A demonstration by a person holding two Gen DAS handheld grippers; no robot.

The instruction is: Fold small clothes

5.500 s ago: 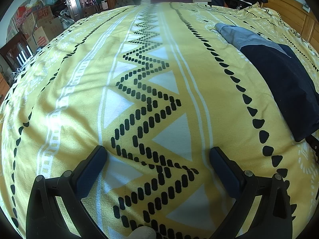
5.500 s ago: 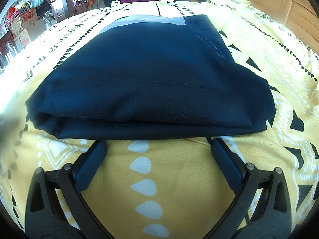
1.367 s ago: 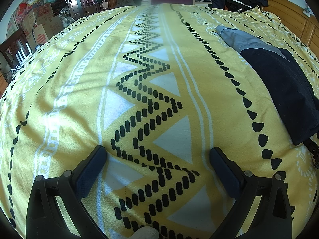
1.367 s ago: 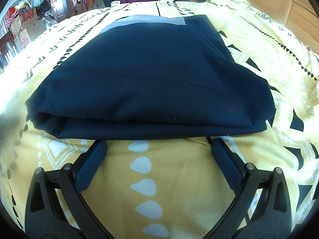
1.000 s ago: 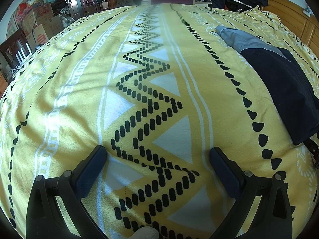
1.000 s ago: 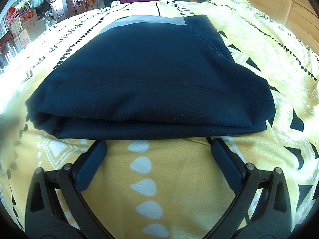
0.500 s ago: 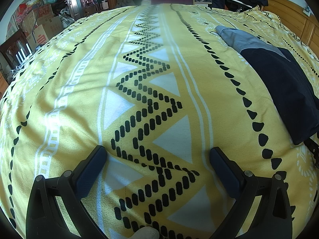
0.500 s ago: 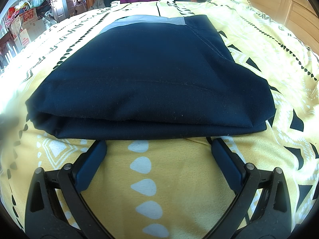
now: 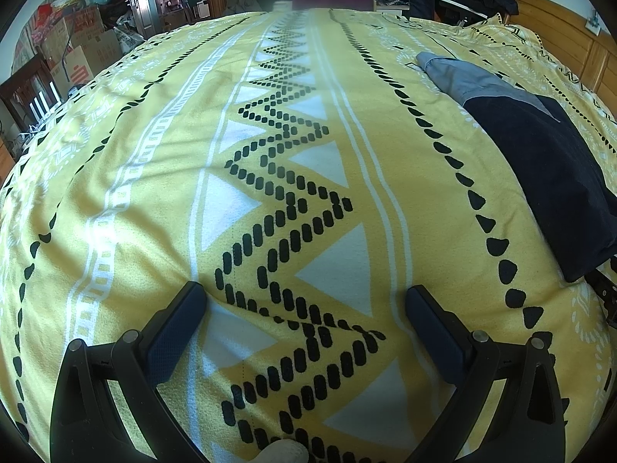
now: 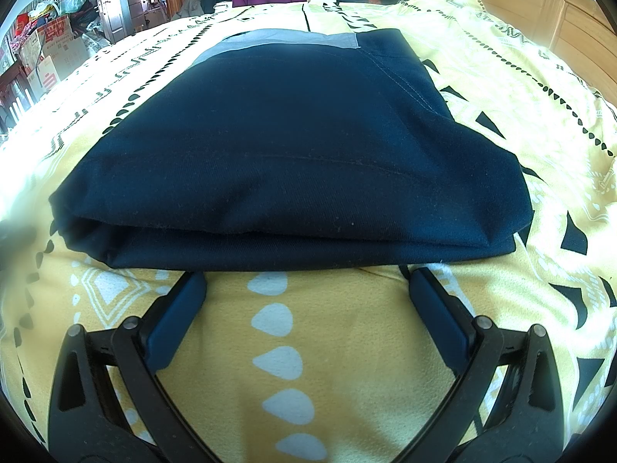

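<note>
Folded navy garment (image 10: 293, 146) on yellow patterned bedspread (image 9: 162, 177), its right edge cut off at 3 o'clock in left view, left gripper (image 9: 304, 301) spread wide over bare bedspread, right gripper (image 10: 306, 283) spread wide, tips at the garment's near fold

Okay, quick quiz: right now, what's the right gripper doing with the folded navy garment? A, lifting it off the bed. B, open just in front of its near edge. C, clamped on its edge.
B: the right gripper is open, its fingers spread before the folded navy garment, which lies flat on the bedspread.

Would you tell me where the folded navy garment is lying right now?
The folded navy garment lies on the yellow blanket just ahead of the open right gripper; the left wrist view shows it at far right.
</note>
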